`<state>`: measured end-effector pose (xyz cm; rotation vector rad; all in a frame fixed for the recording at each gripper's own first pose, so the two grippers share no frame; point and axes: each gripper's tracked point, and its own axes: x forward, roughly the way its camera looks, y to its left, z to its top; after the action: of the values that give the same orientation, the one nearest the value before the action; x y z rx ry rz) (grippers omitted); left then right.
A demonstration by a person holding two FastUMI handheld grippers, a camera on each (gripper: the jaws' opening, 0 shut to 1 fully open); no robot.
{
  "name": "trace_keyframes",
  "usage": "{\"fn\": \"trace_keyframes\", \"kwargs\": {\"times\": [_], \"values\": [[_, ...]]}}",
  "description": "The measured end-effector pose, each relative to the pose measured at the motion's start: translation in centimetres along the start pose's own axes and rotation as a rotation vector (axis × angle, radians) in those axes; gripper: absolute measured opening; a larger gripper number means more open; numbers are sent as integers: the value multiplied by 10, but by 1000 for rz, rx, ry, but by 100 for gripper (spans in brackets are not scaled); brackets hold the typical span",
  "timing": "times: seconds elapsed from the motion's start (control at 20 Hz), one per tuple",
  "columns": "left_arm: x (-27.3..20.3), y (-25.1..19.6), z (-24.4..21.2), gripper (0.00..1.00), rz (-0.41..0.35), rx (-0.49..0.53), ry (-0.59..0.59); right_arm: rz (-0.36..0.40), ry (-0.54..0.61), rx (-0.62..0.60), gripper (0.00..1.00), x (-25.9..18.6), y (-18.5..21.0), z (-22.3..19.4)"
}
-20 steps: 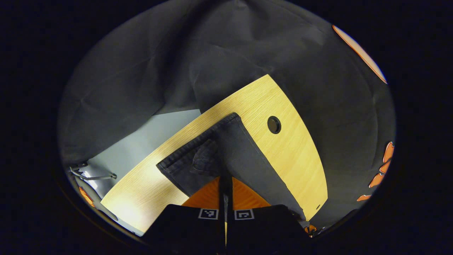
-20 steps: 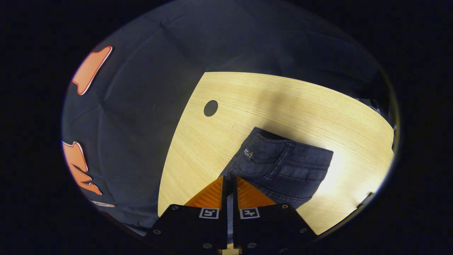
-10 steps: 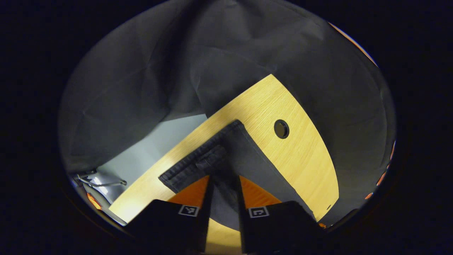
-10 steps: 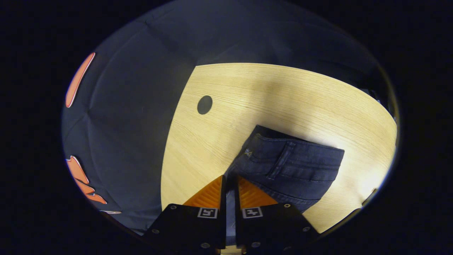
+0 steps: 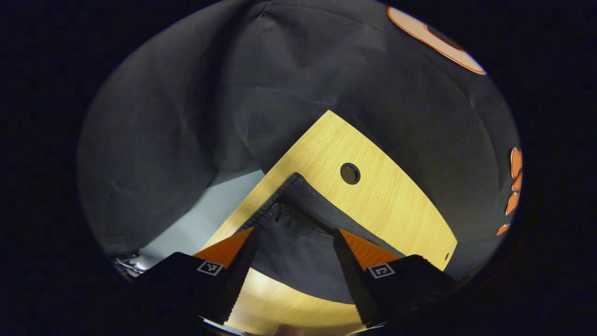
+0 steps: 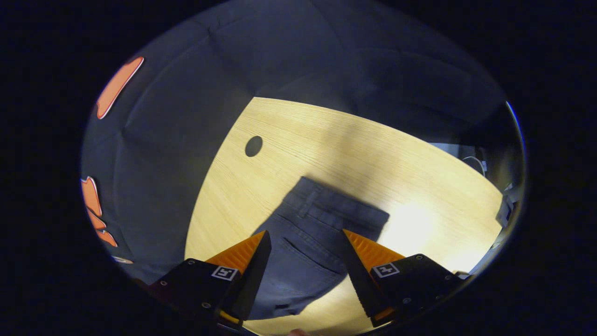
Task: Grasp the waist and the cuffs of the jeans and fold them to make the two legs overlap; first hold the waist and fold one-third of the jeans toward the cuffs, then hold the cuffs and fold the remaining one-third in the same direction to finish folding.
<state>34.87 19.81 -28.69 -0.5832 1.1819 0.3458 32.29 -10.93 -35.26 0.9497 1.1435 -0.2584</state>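
Observation:
Dark jeans (image 5: 294,242) lie flat on the wooden table (image 5: 392,205), with the hemmed cuffs pointing to the far corner in the left gripper view. My left gripper (image 5: 294,232) stands open above the cuff end, the cloth lying free between its fingers. In the right gripper view the waist end of the jeans (image 6: 317,228), with its belt loops and back pocket, rests flat on the table (image 6: 354,154). Over it my right gripper (image 6: 304,235) is open and holds nothing.
A round cable hole (image 5: 350,173) sits in the table beyond the cuffs, and shows again as the hole (image 6: 253,146) at the far left of the right gripper view. Black cloth walls surround the table. Grey floor (image 5: 210,219) lies past the table's left edge.
Both grippers have opened and let go of the jeans, the left one first. The cloth now lies flat on the table, and both grippers have drawn back a little.

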Motion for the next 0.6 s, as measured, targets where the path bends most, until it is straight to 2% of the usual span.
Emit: {"fn": "trace_keyframes", "kwargs": {"times": [0.05, 0.1, 0.2, 0.4, 0.6], "values": [[-2, 4, -1, 93, 26, 70, -11, -22, 0, -5, 93, -1, -12, -3], [-3, 6, -4, 98, 48, 137, -25, -38, 7, -5, 96, 1, -20, -6], [-3, 2, -12, 99, 53, 239, -33, -55, 22, 9, 98, 5, -31, -15], [-6, -11, -33, 99, 36, 373, -53, -70, 65, 45, 98, 19, -42, -31], [-3, -23, -42, 99, 21, 459, -76, -67, 79, 56, 99, 30, -38, -39]]}}
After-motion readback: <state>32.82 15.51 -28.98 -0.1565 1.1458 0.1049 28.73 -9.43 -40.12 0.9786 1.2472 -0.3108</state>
